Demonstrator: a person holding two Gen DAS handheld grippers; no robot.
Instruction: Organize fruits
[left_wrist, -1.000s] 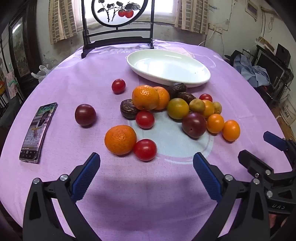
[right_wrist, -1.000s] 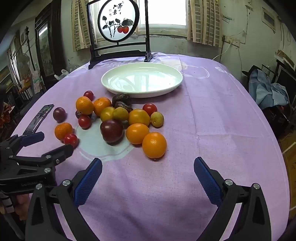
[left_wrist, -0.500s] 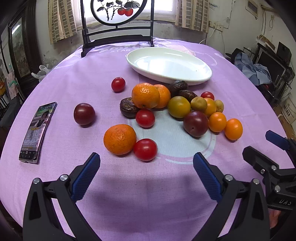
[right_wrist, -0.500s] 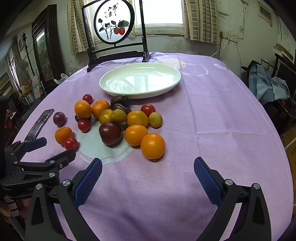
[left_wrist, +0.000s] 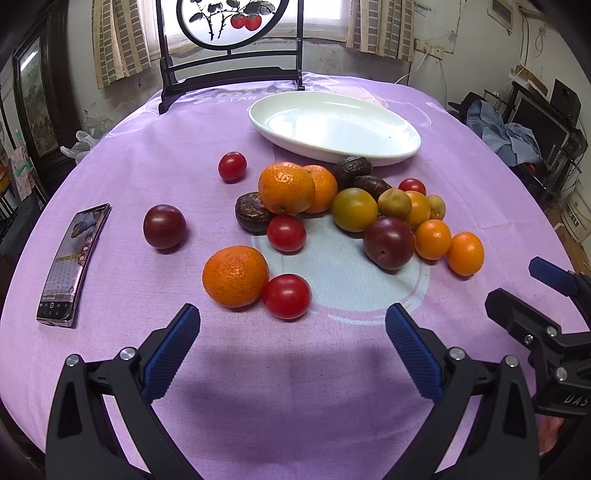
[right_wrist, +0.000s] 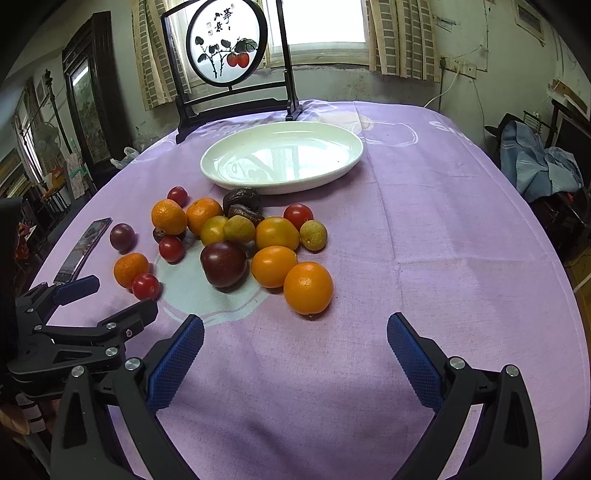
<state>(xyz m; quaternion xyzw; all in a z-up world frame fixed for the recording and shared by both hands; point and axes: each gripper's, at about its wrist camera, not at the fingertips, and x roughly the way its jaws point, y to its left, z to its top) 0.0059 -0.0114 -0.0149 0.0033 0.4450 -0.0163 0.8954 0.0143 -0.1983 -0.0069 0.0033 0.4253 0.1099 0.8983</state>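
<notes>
Both tools are spread wide and hold nothing: the left tool (left_wrist: 292, 334) hovers over the purple worktop (left_wrist: 295, 406) just short of a tangerine (left_wrist: 235, 276) touching a cherry tomato (left_wrist: 286, 296), the right tool (right_wrist: 295, 343) just short of an orange (right_wrist: 308, 288). The remaining fruits (left_wrist: 354, 209) lie clustered before the white plate (left_wrist: 402, 147). A phone (left_wrist: 74, 258) lies well left of them; a framed screen (right_wrist: 226, 48) stands behind the plate.

Purple-clothed table (left_wrist: 369, 406), white plate (left_wrist: 406, 147), scattered fruits (left_wrist: 284, 188), phone (left_wrist: 74, 258)
</notes>
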